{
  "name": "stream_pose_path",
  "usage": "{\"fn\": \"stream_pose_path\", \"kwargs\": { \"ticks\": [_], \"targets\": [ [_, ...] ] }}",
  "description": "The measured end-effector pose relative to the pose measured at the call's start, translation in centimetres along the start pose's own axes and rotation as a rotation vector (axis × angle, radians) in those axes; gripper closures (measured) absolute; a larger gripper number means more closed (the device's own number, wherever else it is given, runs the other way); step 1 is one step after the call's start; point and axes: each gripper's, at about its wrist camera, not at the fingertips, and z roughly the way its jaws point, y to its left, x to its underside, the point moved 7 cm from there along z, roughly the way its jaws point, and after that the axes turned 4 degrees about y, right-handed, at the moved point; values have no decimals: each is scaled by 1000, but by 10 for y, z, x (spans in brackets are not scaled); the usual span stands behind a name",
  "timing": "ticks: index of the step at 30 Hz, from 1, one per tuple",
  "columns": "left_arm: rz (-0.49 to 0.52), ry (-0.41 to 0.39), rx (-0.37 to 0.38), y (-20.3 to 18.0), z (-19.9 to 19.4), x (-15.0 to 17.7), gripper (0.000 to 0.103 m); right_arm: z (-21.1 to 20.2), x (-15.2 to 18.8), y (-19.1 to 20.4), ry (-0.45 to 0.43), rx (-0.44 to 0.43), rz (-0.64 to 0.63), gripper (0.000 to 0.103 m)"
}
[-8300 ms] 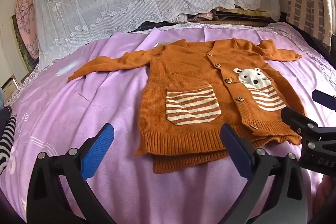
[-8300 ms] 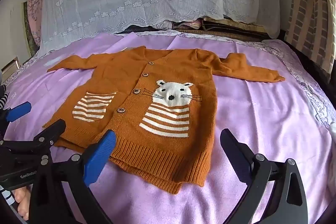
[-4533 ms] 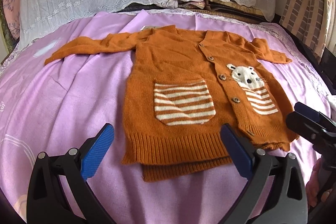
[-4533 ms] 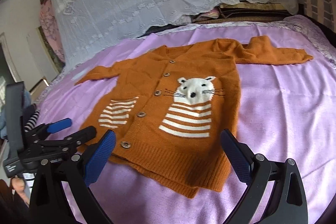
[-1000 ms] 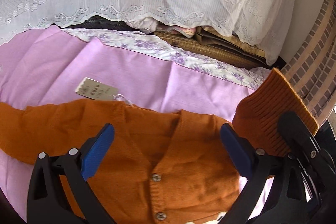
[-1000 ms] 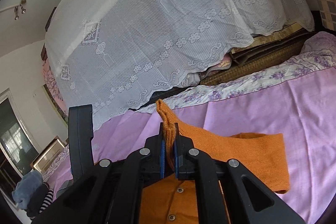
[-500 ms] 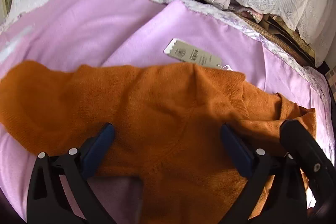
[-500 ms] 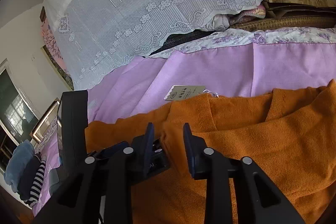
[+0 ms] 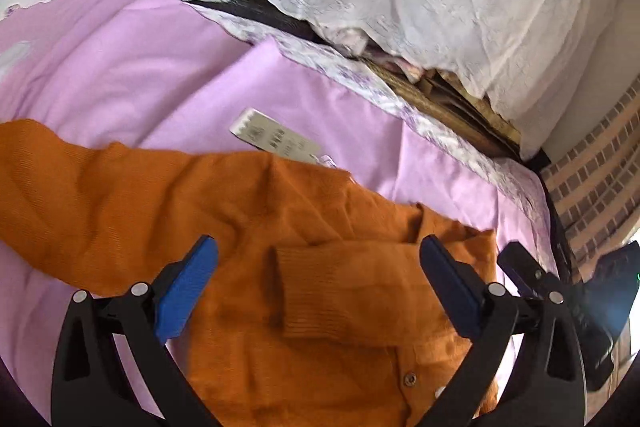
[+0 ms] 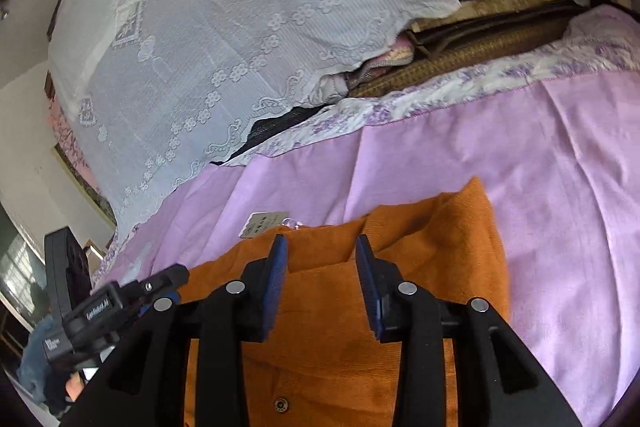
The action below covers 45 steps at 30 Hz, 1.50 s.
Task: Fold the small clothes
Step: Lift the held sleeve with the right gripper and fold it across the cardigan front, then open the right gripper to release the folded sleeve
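An orange knitted cardigan (image 9: 304,307) lies on the purple bedsheet (image 9: 120,67). Its right sleeve (image 9: 360,287) is folded across the chest, the ribbed cuff ending near the middle. The left sleeve (image 9: 60,187) stretches out to the left. A paper tag (image 9: 276,141) sticks out at the collar. My left gripper (image 9: 316,287) is open and empty, just above the folded sleeve. My right gripper (image 10: 322,279) is open and empty over the cardigan's collar area (image 10: 340,327), and it shows at the right edge of the left wrist view (image 9: 560,303). The left gripper shows in the right wrist view (image 10: 120,299).
A white lace cover (image 10: 260,27) drapes over stacked bedding and mats (image 10: 480,43) at the head of the bed. A brick-patterned wall (image 9: 600,179) is on the right. The purple sheet (image 10: 560,187) lies bare to the right of the cardigan.
The right gripper, shut on the right sleeve cuff a second ago, laid it across the chest, opened and let go. Both grippers have pulled back slightly from the collar.
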Motion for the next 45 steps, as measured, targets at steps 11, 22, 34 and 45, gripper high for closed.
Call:
{"fn": "stream_pose_path", "kwargs": {
  "ticks": [11, 22, 34, 45],
  "targets": [
    [224, 180, -168, -20, 67, 37, 4, 37, 17, -87, 93, 5, 345, 76],
    [142, 156, -258, 15, 62, 22, 4, 51, 42, -13, 185, -56, 157, 51],
    [50, 75, -292, 33, 37, 1, 4, 53, 53, 28, 195, -67, -1, 51],
    [21, 50, -400, 66, 3, 0, 4, 68, 70, 29, 231, -126, -29, 32]
  ]
}}
